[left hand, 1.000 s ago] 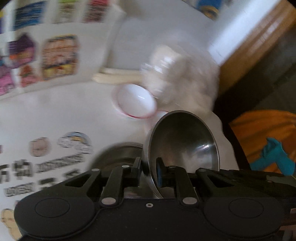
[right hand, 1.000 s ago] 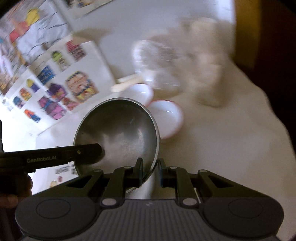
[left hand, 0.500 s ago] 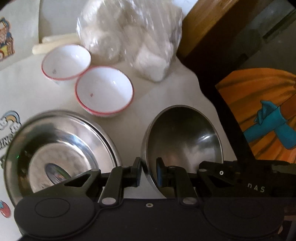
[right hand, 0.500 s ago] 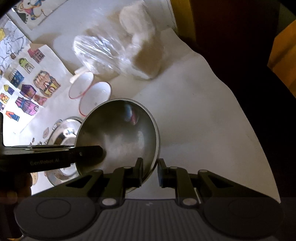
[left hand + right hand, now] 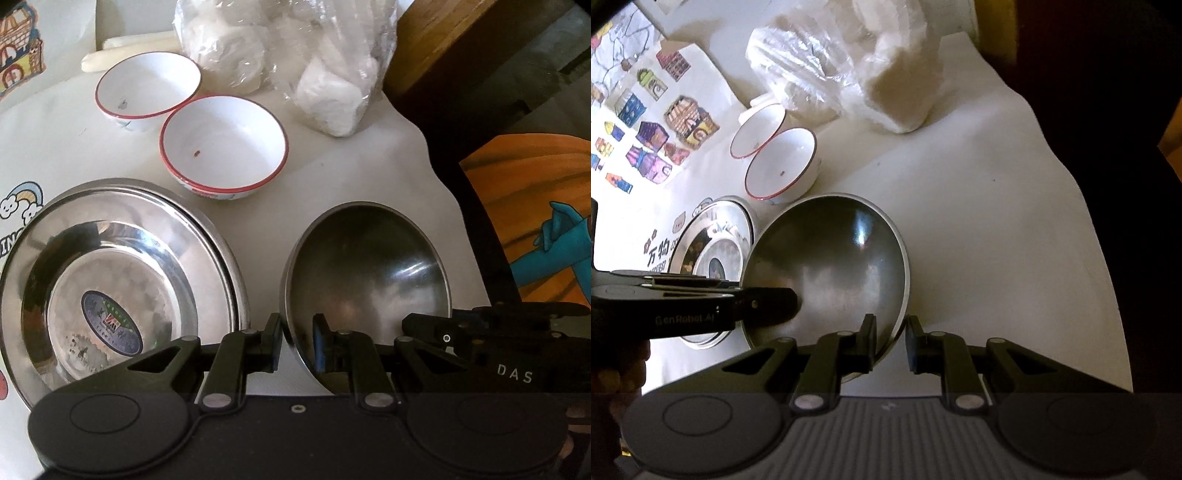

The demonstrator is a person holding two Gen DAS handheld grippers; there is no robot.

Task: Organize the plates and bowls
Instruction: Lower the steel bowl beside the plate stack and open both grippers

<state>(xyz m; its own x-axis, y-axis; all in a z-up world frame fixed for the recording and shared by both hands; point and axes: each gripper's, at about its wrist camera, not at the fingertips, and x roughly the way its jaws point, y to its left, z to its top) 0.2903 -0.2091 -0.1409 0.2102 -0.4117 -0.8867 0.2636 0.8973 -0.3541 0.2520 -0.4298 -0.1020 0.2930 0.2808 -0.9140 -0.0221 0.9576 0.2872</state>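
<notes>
While both pairs of jaws stand narrow, each pinches the rim of the same steel bowl [image 5: 369, 273], one from either side. At the left gripper [image 5: 297, 343] one finger lies outside the bowl's wall and the blue-padded finger inside, with the bowl tilted up on edge so its hollow faces that camera. At the right gripper [image 5: 890, 341] the left finger sits inside the steel bowl [image 5: 831, 266] and the right finger outside, the rim caught between them. In the right wrist view the left gripper [image 5: 775, 306] reaches in from the left side and grips the opposite rim; part of a hand [image 5: 613, 373] shows in shadow below it.

Just left of the left jaws, a stack of steel plates [image 5: 110, 280] lies flat on the white tabletop [image 5: 351, 177], a round label at the centre of the top plate. Ahead of the jaws and a little left stands a white bowl with a red rim [image 5: 225, 144], and beyond it, rims touching or nearly so, a second red-rimmed bowl [image 5: 147, 85]. Farther ahead lies a clear plastic bag of white lumps [image 5: 295, 55], with a pale stick [image 5: 125, 51] behind the far bowl. Coloured drawings [image 5: 653, 125] cover the tabletop far left of the right jaws. Right of the left jaws, beyond the tabletop's edge, is an orange and blue picture [image 5: 535, 221]
</notes>
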